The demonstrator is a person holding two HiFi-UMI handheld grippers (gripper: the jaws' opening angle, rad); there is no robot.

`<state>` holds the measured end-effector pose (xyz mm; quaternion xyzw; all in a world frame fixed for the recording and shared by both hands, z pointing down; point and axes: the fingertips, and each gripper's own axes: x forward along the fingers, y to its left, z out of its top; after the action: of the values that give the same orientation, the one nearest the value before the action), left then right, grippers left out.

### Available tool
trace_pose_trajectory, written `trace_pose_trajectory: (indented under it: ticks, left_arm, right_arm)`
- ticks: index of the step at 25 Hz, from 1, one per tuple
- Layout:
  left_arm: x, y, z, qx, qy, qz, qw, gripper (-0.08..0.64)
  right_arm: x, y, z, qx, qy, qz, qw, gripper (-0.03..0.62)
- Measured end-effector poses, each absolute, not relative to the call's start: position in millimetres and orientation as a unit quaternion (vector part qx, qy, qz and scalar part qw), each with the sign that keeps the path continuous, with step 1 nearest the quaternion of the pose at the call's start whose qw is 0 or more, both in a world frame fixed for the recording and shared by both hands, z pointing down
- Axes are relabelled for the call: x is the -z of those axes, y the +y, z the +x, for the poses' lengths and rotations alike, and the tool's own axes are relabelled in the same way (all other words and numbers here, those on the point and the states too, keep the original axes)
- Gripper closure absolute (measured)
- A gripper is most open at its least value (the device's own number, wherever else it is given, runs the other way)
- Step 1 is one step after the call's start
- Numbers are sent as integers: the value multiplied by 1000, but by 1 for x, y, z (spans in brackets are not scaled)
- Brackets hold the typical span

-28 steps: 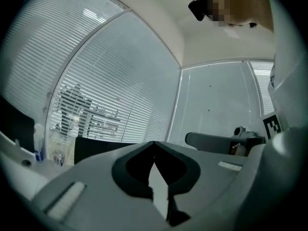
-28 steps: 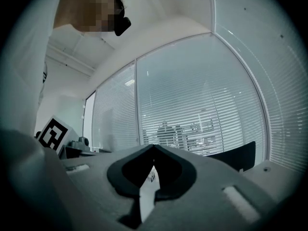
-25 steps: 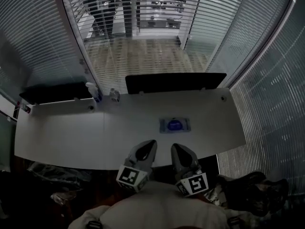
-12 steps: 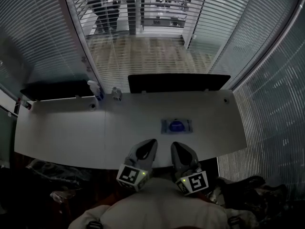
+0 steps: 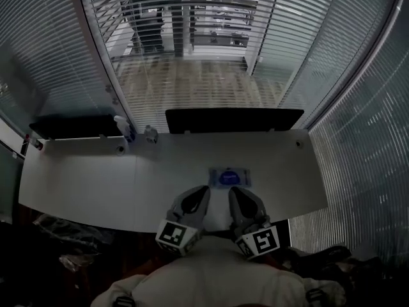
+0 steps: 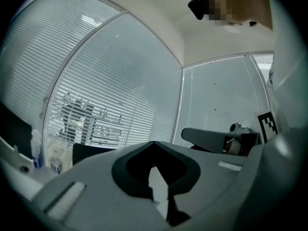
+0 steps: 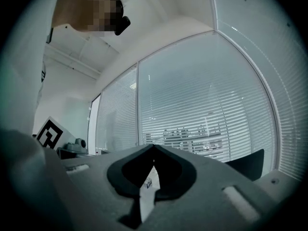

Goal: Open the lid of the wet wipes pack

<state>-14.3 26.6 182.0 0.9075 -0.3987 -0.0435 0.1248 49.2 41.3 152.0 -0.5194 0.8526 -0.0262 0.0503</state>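
1 flat blue wet wipes pack [image 5: 229, 177], 12 o'clock of your level left gripper [image 5: 200, 191], right gripper [image 5: 235, 192]; both pressed together.

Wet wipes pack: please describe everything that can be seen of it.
The wet wipes pack is a flat, pale rectangle with a blue oval patch in its middle, probably the lid, seemingly closed. It lies flat on the white table, near its front edge, just beyond the left gripper and the right gripper. Nothing touches it.

My head view looks steeply down on the white desk [image 5: 83, 184] from near, and both gripper views face level across it to the same blinds [image 5: 211, 75].
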Motion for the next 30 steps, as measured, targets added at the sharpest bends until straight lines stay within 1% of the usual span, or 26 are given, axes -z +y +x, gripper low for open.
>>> trace_pose_trajectory:
  ticks: [7, 17, 22, 30]
  left_arm:
    - [-184, 18, 25, 33, -385, 914, 122, 557]
    - [-185, 21, 56, 25, -371, 921, 115, 557]
    - [-210, 19, 57, 7, -382, 913, 141, 557]
    - [-229, 4, 43, -10, -397, 904, 155, 557]
  right_arm:
    - [-154, 36, 82, 28, 848, -526, 61, 592]
    - [-151, 38, 111, 19, 844, -534, 55, 592]
    - [-168, 35, 116, 35, 843, -534, 43, 592]
    - [-184, 18, 115, 39, 846, -531, 13, 592]
